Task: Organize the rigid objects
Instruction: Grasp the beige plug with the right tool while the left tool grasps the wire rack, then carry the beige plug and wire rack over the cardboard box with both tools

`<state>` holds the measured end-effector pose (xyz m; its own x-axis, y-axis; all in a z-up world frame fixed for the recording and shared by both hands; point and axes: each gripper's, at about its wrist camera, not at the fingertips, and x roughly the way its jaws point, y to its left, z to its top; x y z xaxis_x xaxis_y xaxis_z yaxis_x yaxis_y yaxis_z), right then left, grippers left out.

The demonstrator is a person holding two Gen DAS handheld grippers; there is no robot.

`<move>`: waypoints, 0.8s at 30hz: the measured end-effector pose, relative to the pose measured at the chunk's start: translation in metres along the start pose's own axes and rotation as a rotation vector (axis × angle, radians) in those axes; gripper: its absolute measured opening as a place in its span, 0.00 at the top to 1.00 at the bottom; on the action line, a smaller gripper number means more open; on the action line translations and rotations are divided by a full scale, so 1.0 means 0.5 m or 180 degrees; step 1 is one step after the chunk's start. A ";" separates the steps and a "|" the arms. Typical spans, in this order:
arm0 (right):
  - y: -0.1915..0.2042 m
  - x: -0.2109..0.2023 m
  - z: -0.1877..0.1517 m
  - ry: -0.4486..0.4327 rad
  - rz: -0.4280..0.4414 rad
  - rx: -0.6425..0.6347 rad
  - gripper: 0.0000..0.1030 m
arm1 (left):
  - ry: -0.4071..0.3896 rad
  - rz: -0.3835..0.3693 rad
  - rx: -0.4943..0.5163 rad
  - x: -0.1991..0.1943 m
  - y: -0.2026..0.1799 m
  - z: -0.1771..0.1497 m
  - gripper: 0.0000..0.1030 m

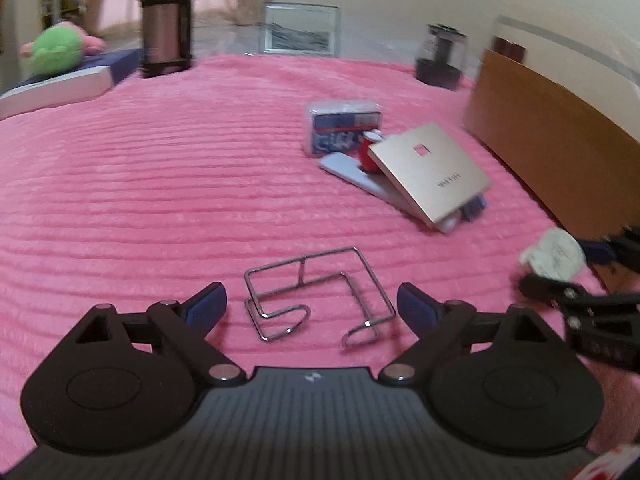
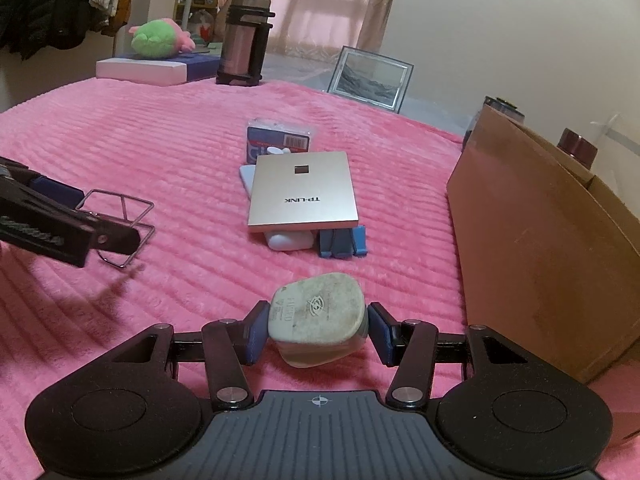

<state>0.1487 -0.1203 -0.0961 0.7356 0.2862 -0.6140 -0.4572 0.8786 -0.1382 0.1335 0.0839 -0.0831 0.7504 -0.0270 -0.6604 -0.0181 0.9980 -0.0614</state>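
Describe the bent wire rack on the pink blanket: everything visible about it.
The wire rack is one thin, shiny chrome-looking rod bent into a boxy open frame, with a crossbar at its far end and two hooked loops at its near end. It lies on the ribbed pink blanket, apart from the pile with the gold square box. The left gripper is open, its blue-padded fingers either side of the rack; contact cannot be confirmed. Nothing rests on the rack.

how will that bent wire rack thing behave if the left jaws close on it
The wire rack is thin chrome rod, so probably light and slick against the pads. Its open loops may flex or twist when squeezed. Lying on the plush pink blanket, it could snag rather than slide.
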 end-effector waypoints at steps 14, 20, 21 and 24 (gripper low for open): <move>-0.003 -0.004 -0.004 0.0004 0.0008 0.0025 0.52 | -0.0021 0.0038 0.0141 0.005 -0.017 -0.001 0.37; 0.002 -0.009 -0.004 -0.0003 0.0035 0.0023 0.52 | 0.0034 -0.0055 0.0175 -0.009 -0.014 -0.013 0.39; 0.002 -0.010 -0.004 -0.0005 0.0038 0.0022 0.52 | 0.0036 -0.0042 0.0178 -0.010 -0.013 -0.015 0.39; 0.004 -0.014 -0.005 -0.0005 0.0039 0.0015 0.52 | 0.0006 0.0057 0.0173 -0.013 -0.013 -0.014 0.37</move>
<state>0.1412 -0.1214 -0.0939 0.7307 0.2976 -0.6145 -0.4640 0.8767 -0.1270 0.1240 0.0772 -0.0838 0.7491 -0.0091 -0.6624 0.0043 1.0000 -0.0088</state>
